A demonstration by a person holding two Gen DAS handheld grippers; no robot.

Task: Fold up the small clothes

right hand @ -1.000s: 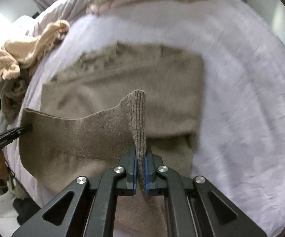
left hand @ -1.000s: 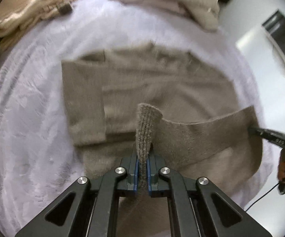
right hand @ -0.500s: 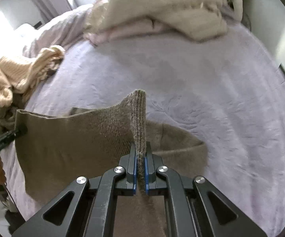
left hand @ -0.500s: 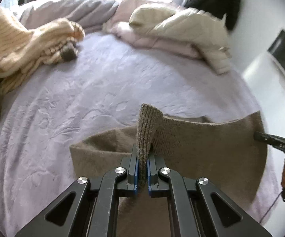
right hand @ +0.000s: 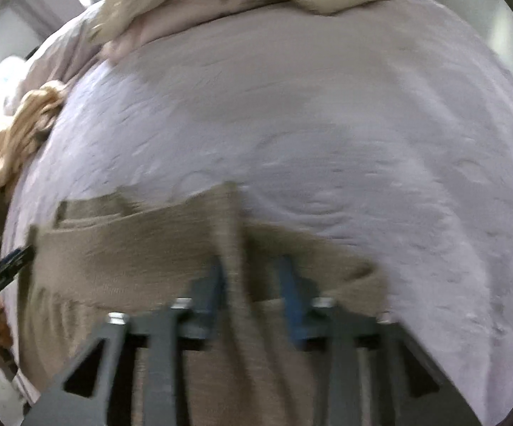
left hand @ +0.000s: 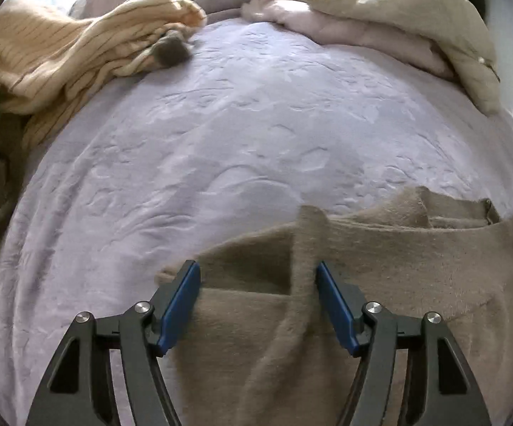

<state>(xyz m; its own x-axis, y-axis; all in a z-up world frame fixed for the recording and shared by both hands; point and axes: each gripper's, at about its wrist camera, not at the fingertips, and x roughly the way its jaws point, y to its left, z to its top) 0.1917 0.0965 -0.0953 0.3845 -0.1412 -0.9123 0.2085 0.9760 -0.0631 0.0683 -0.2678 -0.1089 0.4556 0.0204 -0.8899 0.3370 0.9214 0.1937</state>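
The brown sweater (left hand: 380,284) lies folded on the bed (left hand: 220,135). The left gripper (left hand: 258,298) stands wide; the right gripper (right hand: 252,284), blurred, looks parted too. A raised ridge could snag and undo the fold.

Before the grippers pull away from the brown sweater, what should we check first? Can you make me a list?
1. Left gripper open: ok, its jaws stand wide apart.
2. Right gripper open: ok, jaws apart, though that view is blurred.
3. Brown sweater lying folded over on the bed cover: ok.
4. Ridge of cloth free of the left fingers: cannot tell, it stands close to the other finger.
5. Fold edges lined up: not ok, a lower layer pokes out at the far edge.
6. Striped sweater clear of the fold: ok.
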